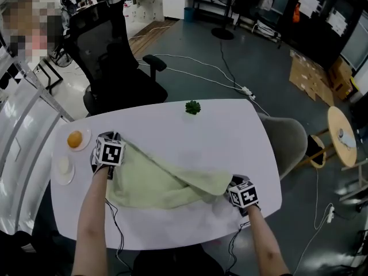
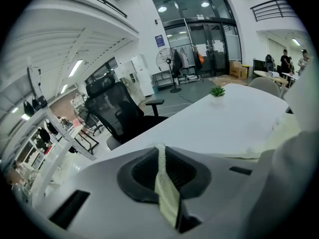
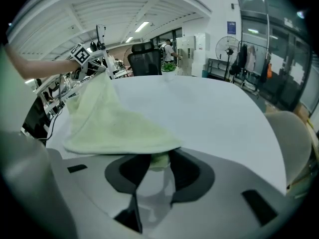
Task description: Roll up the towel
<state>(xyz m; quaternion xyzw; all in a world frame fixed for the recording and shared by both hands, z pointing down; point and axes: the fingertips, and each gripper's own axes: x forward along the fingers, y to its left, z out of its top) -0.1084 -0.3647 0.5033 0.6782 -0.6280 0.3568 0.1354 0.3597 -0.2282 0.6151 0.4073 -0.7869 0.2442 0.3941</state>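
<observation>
This looks like a big work room, part office and part lab. A black office chair [image 1: 115,56] on wheels stands by a white table [image 1: 230,148]. The grey floor [image 1: 259,50] is bare, with long cables [image 1: 195,68] lying across it and cardboard boxes [image 1: 313,73] piled at the side. Far off there is a tall fan [image 2: 164,61] near wide glass doors [image 2: 199,36], and long strip lights [image 2: 76,67] hang on the high white ceiling.
</observation>
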